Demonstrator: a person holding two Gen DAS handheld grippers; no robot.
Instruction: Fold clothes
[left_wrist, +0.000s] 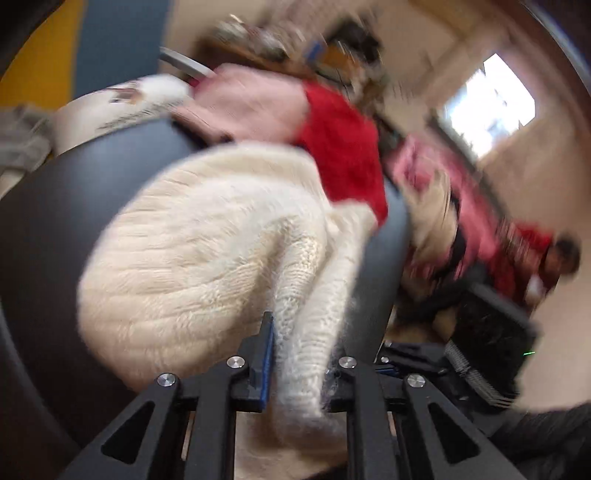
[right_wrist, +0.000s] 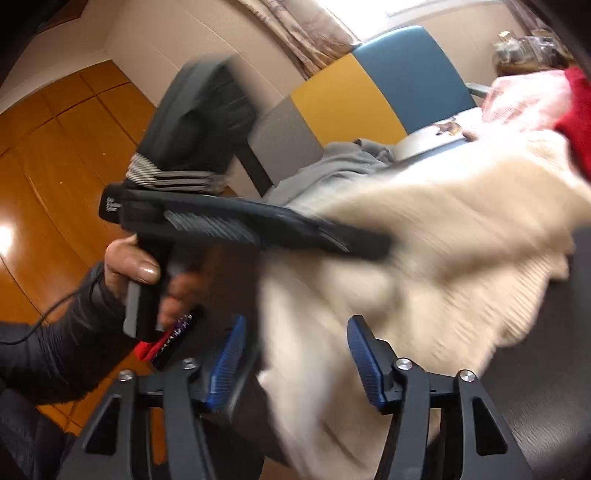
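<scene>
A cream knitted sweater (left_wrist: 207, 240) lies bunched on a dark round table (left_wrist: 74, 221). My left gripper (left_wrist: 303, 354) is shut on a fold of the sweater, which runs between its fingers. In the right wrist view the same sweater (right_wrist: 424, 258) spreads across the table (right_wrist: 554, 387). My right gripper (right_wrist: 295, 354) is open, with the sweater's near edge between its blue pads (right_wrist: 365, 362). The left gripper's body (right_wrist: 240, 225) shows there, held in a hand and reaching onto the sweater.
A red garment (left_wrist: 343, 147) and a pink one (left_wrist: 251, 103) lie at the table's far side. A grey garment (right_wrist: 332, 166) lies on a blue and yellow chair (right_wrist: 388, 85). More clothes (left_wrist: 461, 221) are piled at the right. The floor is wooden (right_wrist: 55, 166).
</scene>
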